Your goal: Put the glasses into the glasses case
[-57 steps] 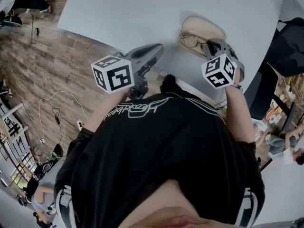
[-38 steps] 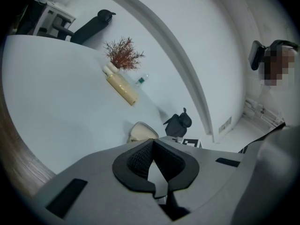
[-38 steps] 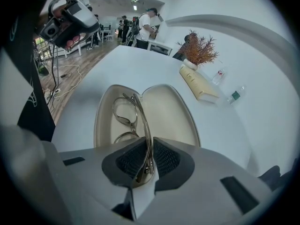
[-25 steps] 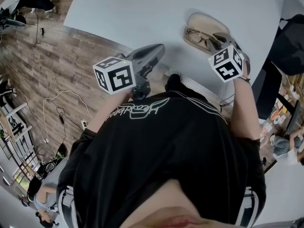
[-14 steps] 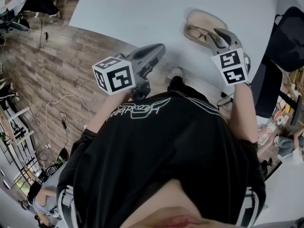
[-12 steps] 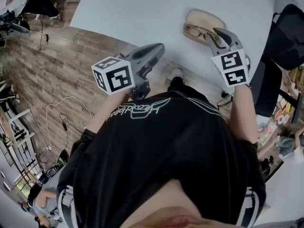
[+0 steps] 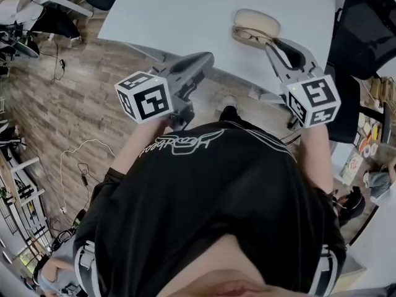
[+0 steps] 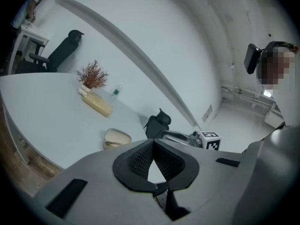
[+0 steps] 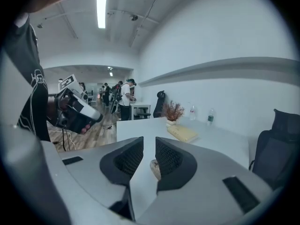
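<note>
One open glasses case [image 7: 257,20] with glasses [image 7: 249,35] inside; right gripper [image 9: 149,144] jaws apart, empty; left gripper [image 8: 153,144] jaws together.

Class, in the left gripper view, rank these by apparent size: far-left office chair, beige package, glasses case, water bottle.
1. office chair
2. beige package and glasses case: these look about alike, and the case is nearer, so they are left unranked
3. water bottle

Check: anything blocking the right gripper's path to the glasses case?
Nothing visible does. The right gripper, jaws apart and empty, sits just short of the open glasses case, with only bare table between them. The glasses appear to lie in the case's lower half.
</note>
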Available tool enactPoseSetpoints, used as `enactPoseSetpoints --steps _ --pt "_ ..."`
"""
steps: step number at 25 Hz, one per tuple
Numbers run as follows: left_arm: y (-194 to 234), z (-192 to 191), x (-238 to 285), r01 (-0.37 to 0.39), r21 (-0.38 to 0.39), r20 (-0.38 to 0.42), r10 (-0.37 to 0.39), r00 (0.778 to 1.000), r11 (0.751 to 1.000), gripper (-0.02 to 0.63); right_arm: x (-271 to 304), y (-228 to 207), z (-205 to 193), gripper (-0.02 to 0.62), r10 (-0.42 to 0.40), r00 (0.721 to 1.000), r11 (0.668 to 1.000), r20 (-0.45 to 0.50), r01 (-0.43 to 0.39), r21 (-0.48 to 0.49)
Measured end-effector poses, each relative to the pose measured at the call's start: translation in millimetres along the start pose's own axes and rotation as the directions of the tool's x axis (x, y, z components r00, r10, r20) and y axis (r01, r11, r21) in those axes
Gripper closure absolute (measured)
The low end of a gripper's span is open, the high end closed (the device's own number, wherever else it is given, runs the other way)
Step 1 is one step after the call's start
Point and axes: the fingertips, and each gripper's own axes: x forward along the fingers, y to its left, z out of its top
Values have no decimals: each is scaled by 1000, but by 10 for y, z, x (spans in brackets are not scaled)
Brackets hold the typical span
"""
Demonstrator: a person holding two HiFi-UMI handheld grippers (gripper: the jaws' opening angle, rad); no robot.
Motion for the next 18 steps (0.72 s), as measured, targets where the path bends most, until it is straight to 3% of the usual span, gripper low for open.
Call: enactPoseSetpoints --steps 9,14,18 --pt "-670 -216 -358 82 87 36 -85 996 993 601 -872 634 357 538 20 980 995 200 -39 91" --pt "-940 -400 -532 104 128 39 -109 993 986 601 -1291 891 332 567 -31 973 996 229 10 93" --pt "-1080 -591 -639 114 151 20 -118 993 982 600 -1492 1101 247 578 -33 970 989 243 -5 151"
